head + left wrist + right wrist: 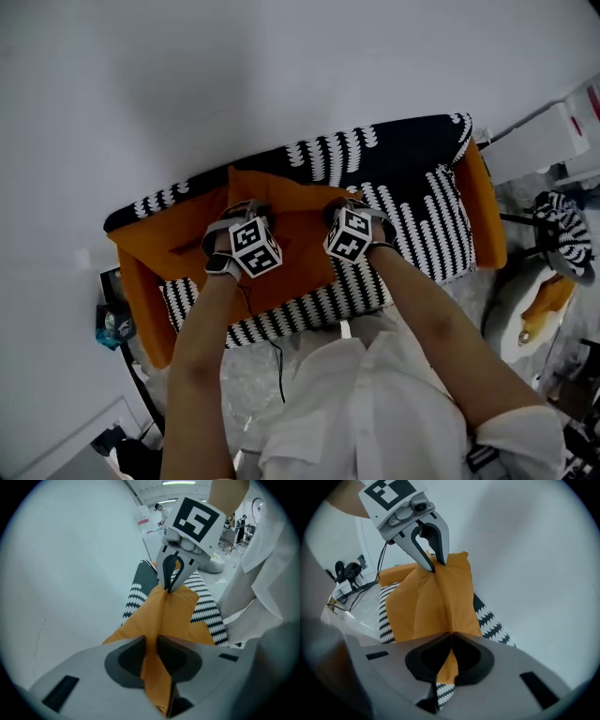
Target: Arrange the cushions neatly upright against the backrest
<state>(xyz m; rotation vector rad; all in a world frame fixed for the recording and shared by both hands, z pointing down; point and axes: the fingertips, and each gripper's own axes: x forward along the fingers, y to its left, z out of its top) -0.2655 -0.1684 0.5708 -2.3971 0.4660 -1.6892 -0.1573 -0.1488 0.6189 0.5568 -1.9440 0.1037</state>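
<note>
Left gripper (150, 652): your jaws are clamped on the top edge of the orange cushion (292, 208), towards its left corner.
Right gripper (451, 645): your jaws are pinched tight on the same edge, further right.
Cushion: it hangs between your grippers over the left half of the patterned sofa (427, 225), just in front of the backrest (394, 150).

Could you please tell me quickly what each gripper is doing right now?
Left gripper: closed, pinching an edge of the orange cushion.
Right gripper: closed, pinching the same orange cushion further along.
</note>
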